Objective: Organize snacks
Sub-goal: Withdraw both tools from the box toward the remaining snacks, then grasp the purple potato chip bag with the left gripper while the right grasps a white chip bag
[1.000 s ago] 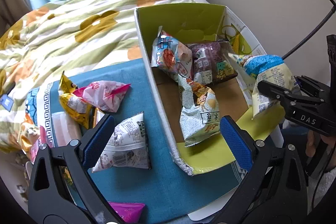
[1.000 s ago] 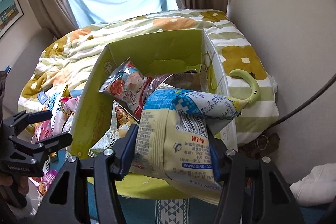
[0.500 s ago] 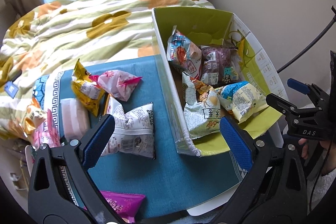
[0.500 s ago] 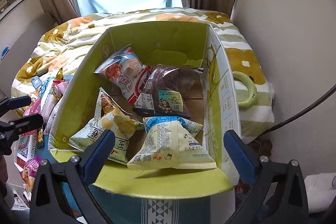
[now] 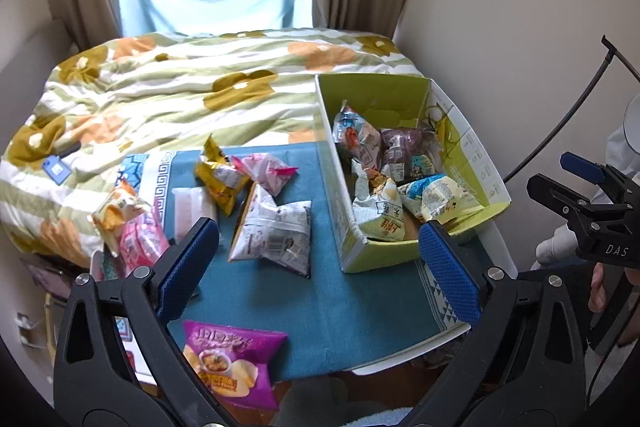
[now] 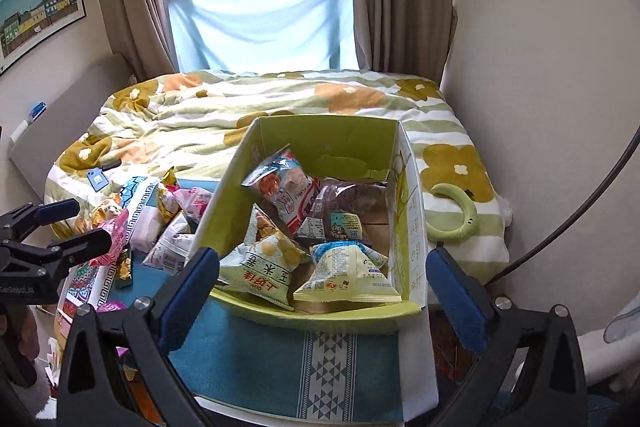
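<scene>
A green cardboard box (image 5: 372,93) (image 6: 320,139) stands on a teal cloth and holds several snack bags, among them a yellow and blue bag (image 6: 346,273) (image 5: 434,195) at its near right. Loose bags lie left of the box: a white bag (image 5: 276,233), a pink bag (image 5: 268,167), a yellow bag (image 5: 220,177) and a purple bag (image 5: 234,361) at the near edge. My left gripper (image 5: 316,269) is open and empty, above the cloth. My right gripper (image 6: 322,291) is open and empty, in front of the box's near wall.
The teal cloth (image 5: 352,303) covers a small white table against a bed with a flowered quilt (image 5: 192,95). A green curved toy (image 6: 460,215) lies on the quilt right of the box. More bags (image 5: 128,223) sit at the table's left edge. A wall stands on the right.
My right gripper opened and let the yellow and blue bag drop into the box, then drew back. My left gripper also pulled back and up, so more of the table shows.
</scene>
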The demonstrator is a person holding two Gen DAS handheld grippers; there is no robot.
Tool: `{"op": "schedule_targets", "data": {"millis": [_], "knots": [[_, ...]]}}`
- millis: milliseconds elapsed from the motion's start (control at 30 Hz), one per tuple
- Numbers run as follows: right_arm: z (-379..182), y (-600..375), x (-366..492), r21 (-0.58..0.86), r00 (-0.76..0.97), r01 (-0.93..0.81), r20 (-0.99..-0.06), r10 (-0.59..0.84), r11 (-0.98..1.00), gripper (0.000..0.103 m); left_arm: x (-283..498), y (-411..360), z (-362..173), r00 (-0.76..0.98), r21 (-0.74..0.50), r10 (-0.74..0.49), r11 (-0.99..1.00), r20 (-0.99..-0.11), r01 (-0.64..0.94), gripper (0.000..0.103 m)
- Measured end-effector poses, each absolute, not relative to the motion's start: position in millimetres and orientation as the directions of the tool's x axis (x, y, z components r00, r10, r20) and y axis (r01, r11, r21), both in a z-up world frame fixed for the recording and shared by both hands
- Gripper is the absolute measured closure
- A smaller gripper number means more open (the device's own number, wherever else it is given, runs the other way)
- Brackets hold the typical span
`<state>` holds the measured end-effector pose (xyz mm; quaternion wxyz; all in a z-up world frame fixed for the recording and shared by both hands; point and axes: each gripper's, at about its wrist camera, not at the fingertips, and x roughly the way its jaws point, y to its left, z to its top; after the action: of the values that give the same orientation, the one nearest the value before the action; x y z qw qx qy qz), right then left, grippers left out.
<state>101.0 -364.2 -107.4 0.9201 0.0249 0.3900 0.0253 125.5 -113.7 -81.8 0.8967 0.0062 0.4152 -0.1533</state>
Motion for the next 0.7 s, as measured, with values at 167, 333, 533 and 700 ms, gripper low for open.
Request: {"op": "schedule_targets", "data": {"millis": [167,333,533,700], "knots": [[-98.3,-339.3,79.8,0.082,0.718,-0.086,-0.686,0.119,0.993,0.000,90.8,-71.8,-77.2,0.644,-0.123,-0.218,0.974,-0.734,0.190,0.003],[-100.4,-313.2,66.5,0.121,0.716,-0.163,-0.669,0.202,0.979,0.000,62.6,-30.9,-82.4,0.642,-0.133,-0.164,0.986,-0.749,0.097,0.003],[-108.3,-286.6,62.5,0.173,0.692,-0.244,-0.659,0.296,0.954,0.000,45.8,-3.8,-105.3,0.593,-0.152,-0.142,0.988,-0.793,0.033,0.003],[-116.8,-265.8,64.9,0.191,0.666,-0.278,-0.668,0.332,0.942,0.000,47.0,5.3,-131.4,0.538,-0.190,-0.175,0.981,-0.825,0.028,0.003]]}}
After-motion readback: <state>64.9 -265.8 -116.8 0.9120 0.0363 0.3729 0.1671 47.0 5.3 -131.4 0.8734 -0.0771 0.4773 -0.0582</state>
